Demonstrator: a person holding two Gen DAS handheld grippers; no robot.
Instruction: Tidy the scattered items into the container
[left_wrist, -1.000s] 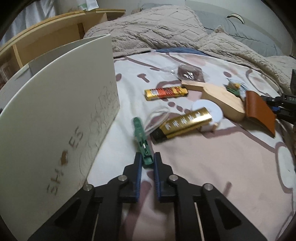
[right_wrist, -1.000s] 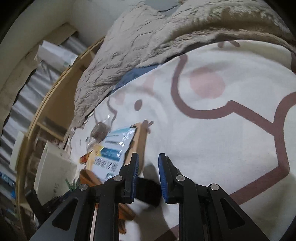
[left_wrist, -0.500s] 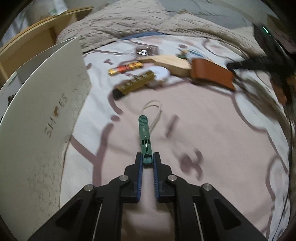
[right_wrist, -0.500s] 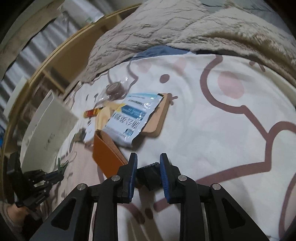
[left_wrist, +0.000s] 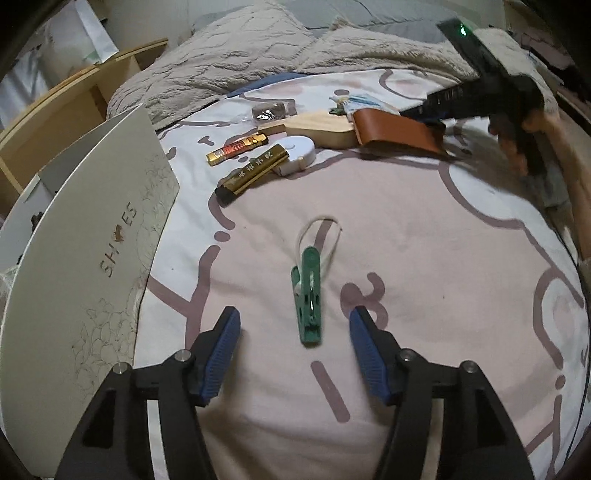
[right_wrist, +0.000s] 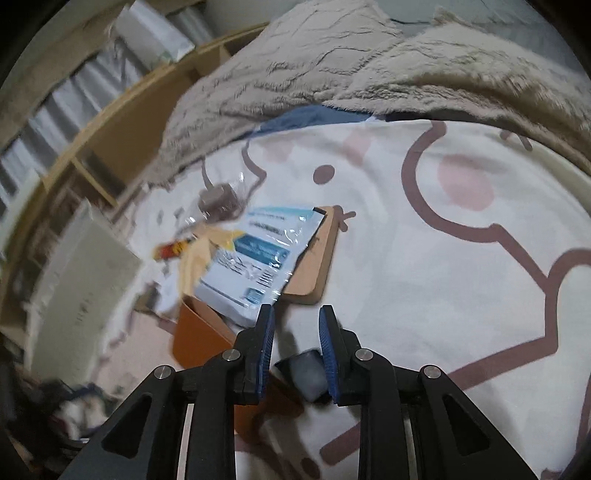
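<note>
At nine o'clock in the left wrist view stands the white box (left_wrist: 85, 258), lid up, ready to take things. The left gripper (left_wrist: 294, 343) has just been opening its fingers, released; the green clothes peg (left_wrist: 309, 291) it pinched a moment ago now lies loose on the bed (left_wrist: 424, 258) between them, short of the box. At one o'clock, the right gripper (right_wrist: 296, 345) hugs a small dark block (right_wrist: 308, 373), probably lifting it from beside the brown leather case (left_wrist: 399, 133).

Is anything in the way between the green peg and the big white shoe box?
Nothing visible is. The green peg lies on bare bedsheet between the open fingers of the left gripper, which has just let go. Only sheet lies between it and the white shoe box beside it.
</note>
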